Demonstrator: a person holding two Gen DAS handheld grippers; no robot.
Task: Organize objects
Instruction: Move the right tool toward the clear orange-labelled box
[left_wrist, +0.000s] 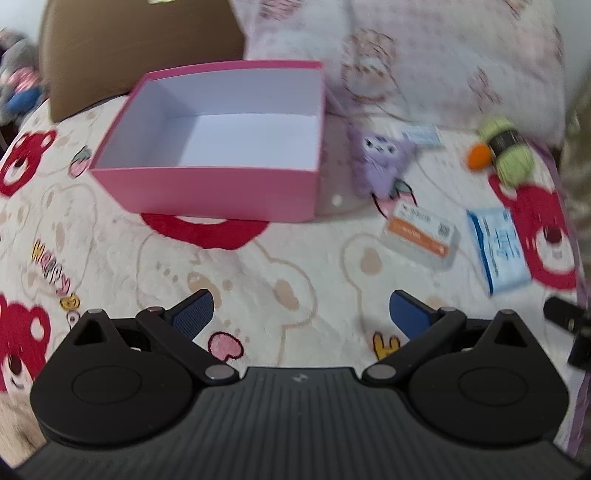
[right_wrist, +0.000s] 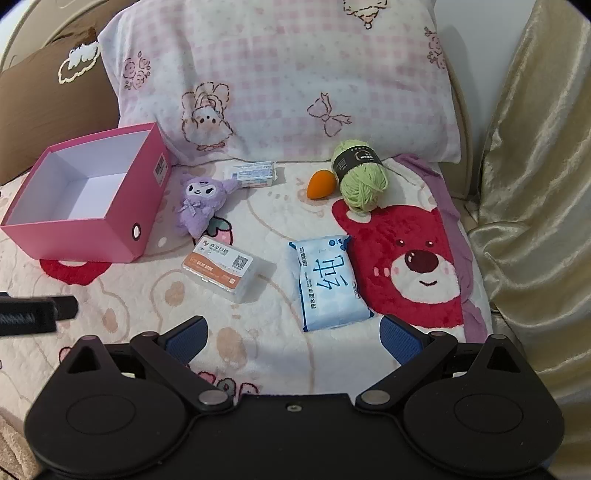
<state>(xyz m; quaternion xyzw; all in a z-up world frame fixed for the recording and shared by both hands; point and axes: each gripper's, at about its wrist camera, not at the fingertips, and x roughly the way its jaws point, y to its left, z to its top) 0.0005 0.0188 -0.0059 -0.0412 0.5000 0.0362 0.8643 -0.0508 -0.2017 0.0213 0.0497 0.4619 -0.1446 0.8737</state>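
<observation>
A soft cream blanket with red bear pictures (right_wrist: 413, 266) covers the bed, and a big pink and white checked pillow (right_wrist: 280, 81) leans at the back, with a brown cushion (right_wrist: 44, 103) on the left and a shiny gold curtain (right_wrist: 535, 184) on the right. The open pink cardboard box with white inside (right_wrist: 85, 206) sits on the left side of the blanket, open side up and with nothing in it. Just beside it lies a fluffy purple plush toy (right_wrist: 199, 203), head toward the pillow. Behind the toy is a small white packet (right_wrist: 255, 173). Near the pillow a little orange egg-shaped sponge (right_wrist: 322, 184) touches a ball of light green yarn with a black band (right_wrist: 362, 177). Closer in, a clear flat plastic case with an orange label (right_wrist: 221, 269) lies slanted, and a blue pack of wet wipes (right_wrist: 328, 284) has its long side pointing from front to back. The left gripper (left_wrist: 300, 314) is wide open and holds nothing, above bare blanket in front of the box. The right gripper (right_wrist: 291, 338) is wide open too, holds nothing, and hangs just in front of the wipes.
</observation>
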